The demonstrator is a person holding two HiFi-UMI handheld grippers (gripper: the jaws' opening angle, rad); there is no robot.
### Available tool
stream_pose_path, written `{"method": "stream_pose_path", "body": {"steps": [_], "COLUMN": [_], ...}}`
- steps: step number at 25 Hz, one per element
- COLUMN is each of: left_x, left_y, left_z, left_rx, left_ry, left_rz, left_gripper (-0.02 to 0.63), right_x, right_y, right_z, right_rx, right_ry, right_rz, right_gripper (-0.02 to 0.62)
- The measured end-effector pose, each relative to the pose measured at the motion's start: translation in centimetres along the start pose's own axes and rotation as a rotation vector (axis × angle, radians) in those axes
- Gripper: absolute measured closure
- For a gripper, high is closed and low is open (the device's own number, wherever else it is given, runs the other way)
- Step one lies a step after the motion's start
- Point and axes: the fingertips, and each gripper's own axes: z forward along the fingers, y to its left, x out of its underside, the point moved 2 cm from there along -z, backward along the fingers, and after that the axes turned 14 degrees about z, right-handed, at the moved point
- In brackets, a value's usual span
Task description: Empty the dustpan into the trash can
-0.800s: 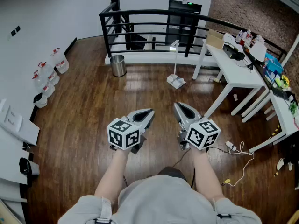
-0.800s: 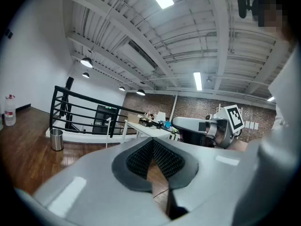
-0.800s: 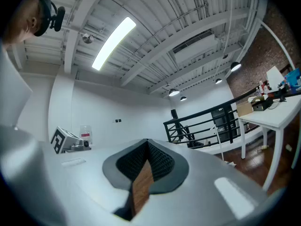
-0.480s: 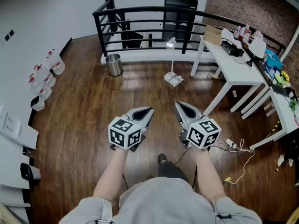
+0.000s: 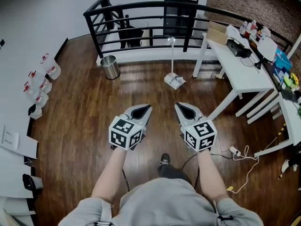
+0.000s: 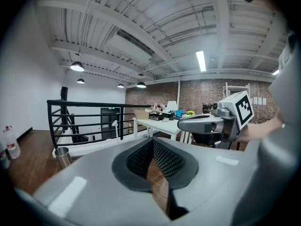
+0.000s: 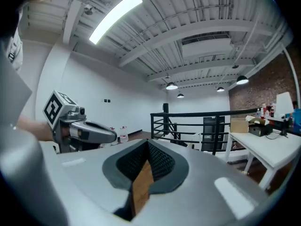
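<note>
In the head view a white dustpan (image 5: pixel 175 81) with a tall upright handle stands on the wood floor ahead, near the black railing. A round metal trash can (image 5: pixel 109 67) stands to its left by the railing's corner; the left gripper view shows the trash can (image 6: pixel 61 156) small and low at the left. My left gripper (image 5: pixel 142 109) and right gripper (image 5: pixel 181 108) are held side by side at waist height, well short of both objects. Each one is shut with nothing held, and the pads (image 6: pixel 160 157) meet at the tips, as do those (image 7: pixel 155 160) on the right.
White tables (image 5: pixel 239 74) loaded with items line the right side, with a power strip and cables (image 5: pixel 237 152) on the floor near their legs. A black railing (image 5: pixel 141 13) closes the far end. Water jugs (image 5: pixel 37 86) and white shelves sit along the left wall.
The whole view has shifted forward: the dustpan and trash can sit slightly nearer, and a shoe has appeared below. Both grippers keep their pose, shut and side by side.
</note>
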Motion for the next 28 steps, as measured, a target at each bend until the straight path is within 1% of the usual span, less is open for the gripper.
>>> {"method": "stream_pose_path", "body": {"steps": [5, 7, 10, 13, 16, 20, 23, 25, 28], "left_x": [-1.8, -2.7, -3.5, -3.4, -2.3, -0.8, -0.4, -0.3, 0.3], "left_y": [4.1, 5.7, 8.4, 11.8, 14.9, 19.6, 24.4, 27.7, 31.3], "left_z": [7.4, 10.0, 12.7, 14.8, 17.4, 22.1, 24.8, 26.3, 28.1], "left_rx": [-0.033, -0.041, -0.057, -0.078, -0.034, 0.026, 0.071, 0.1, 0.153], "left_ry": [0.017, 0.017, 0.017, 0.003, 0.017, 0.026, 0.02, 0.014, 0.012], "left_rz": [0.003, 0.013, 0.013, -0.017, -0.03, -0.021, -0.015, -0.027, -0.042], "left_gripper": [0.601, 0.601, 0.601, 0.601, 0.601, 0.601, 0.601, 0.601, 0.6], "right_x": [-3.6, -5.3, -7.3, -8.5, -8.9, -9.0, -9.5, -10.3, -10.9], "right_y": [-7.0, -9.4, -11.7, -13.8, -15.9, -19.5, -21.7, -23.0, -24.1], "right_z": [4.8, 6.8, 9.5, 12.6, 16.0, 21.4, 26.1, 29.1, 32.8], "right_rx": [-0.008, -0.022, -0.046, -0.02, 0.022, 0.086, 0.153, 0.203, 0.268], "right_ry": [0.001, -0.02, -0.063, -0.075, -0.071, -0.05, -0.038, -0.035, -0.03], "right_rz": [-0.002, 0.014, 0.033, 0.021, 0.035, 0.047, 0.065, 0.077, 0.093], "right_gripper": [0.595, 0.595, 0.595, 0.595, 0.595, 0.595, 0.595, 0.595, 0.595]}}
